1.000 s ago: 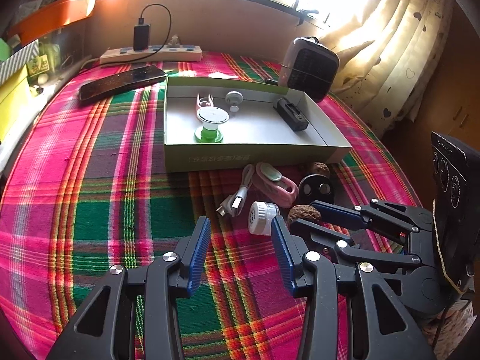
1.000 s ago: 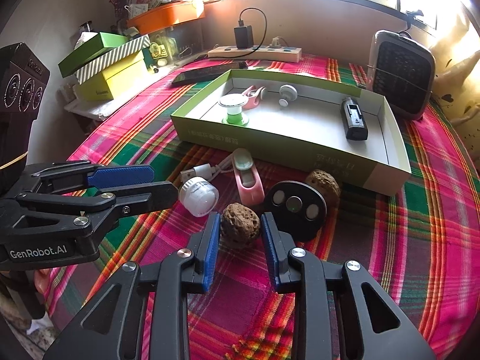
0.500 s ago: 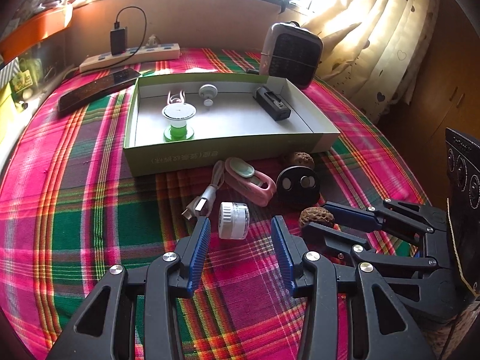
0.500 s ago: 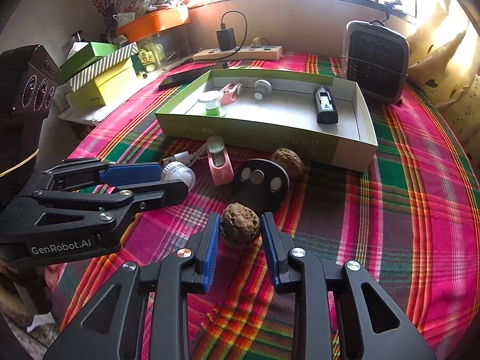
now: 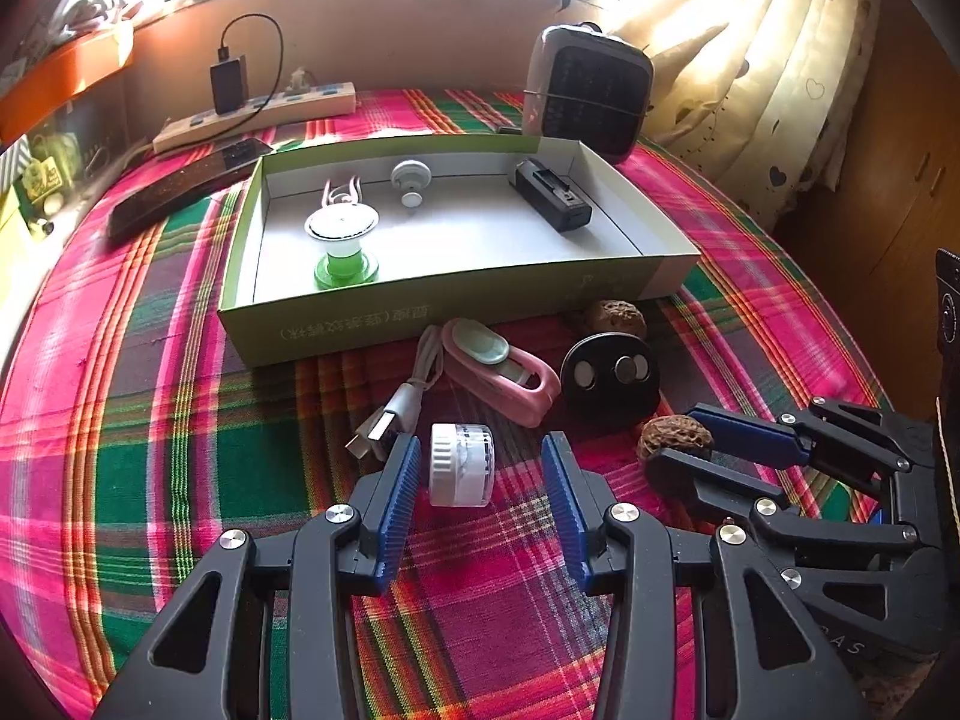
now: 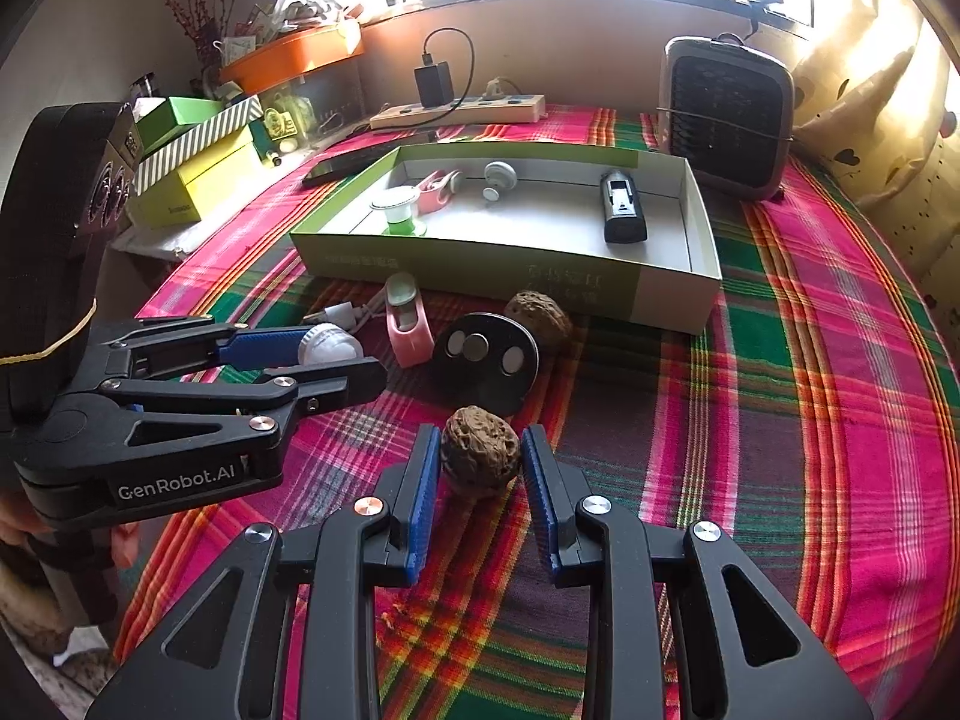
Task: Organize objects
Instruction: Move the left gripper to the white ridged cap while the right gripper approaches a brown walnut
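Left wrist view: left gripper [image 5: 477, 468], blue-padded fingers spread wide, straddles a small white ribbed cylinder [image 5: 461, 465] lying on its side on the pink-and-green plaid cloth [image 5: 150, 420]. Left pad looks just beside the cylinder; clear gap at the right pad. Beyond: white USB cable end [image 5: 390, 420], pink oval clip with pale green top [image 5: 498, 363], black oval disc with three silver studs [image 5: 609, 375], a brown wrinkled walnut [image 5: 615, 318] against the shallow green-and-white cardboard tray [image 5: 420, 315]. Inside the tray: green-and-white spool [image 5: 343, 243], small white knob [image 5: 410, 180], black rectangular device [image 5: 552, 195]. Right gripper [image 5: 681, 450] enters from the right.

Right wrist view: right gripper [image 6: 480, 462] pinches a second brown wrinkled walnut [image 6: 480, 459] between both blue pads, low over the cloth, nearer than the black disc and well short of the tray.
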`<state>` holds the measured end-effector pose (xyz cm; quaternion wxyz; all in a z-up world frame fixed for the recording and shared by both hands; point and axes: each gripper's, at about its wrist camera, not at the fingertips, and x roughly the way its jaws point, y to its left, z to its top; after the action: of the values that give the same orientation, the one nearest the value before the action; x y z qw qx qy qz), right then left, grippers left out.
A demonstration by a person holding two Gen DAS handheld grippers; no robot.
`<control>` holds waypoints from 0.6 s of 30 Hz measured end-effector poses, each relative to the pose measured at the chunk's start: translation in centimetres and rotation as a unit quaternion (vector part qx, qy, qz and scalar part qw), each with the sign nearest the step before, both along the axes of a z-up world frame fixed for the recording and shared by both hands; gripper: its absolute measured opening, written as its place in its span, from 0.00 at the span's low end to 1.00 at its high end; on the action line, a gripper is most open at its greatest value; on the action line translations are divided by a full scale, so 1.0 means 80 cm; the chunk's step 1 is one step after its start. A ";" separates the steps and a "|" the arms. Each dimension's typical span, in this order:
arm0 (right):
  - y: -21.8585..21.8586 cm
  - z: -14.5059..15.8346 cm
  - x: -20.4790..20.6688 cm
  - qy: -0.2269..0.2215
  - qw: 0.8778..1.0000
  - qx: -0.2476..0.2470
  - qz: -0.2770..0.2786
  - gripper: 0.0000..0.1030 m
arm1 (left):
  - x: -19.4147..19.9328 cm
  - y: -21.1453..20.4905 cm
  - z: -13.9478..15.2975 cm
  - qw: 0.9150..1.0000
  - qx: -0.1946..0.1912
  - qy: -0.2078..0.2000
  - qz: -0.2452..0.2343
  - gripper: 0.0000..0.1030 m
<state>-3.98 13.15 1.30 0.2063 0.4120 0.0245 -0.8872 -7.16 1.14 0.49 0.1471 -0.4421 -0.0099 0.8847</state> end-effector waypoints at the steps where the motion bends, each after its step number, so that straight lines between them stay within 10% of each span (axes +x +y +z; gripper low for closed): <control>1: 0.000 0.000 0.000 0.000 1.000 0.000 0.000 0.28 | 0.000 0.000 0.000 1.000 -0.001 0.002 0.001 0.39; 18: 0.004 0.001 -0.002 -0.002 1.000 -0.003 -0.001 0.28 | -0.005 0.000 -0.001 1.000 -0.018 0.009 0.012 0.25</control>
<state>-4.13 13.46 1.41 0.2068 0.4129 0.0209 -0.8868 -7.54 1.16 0.41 0.1292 -0.4365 0.0021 0.8904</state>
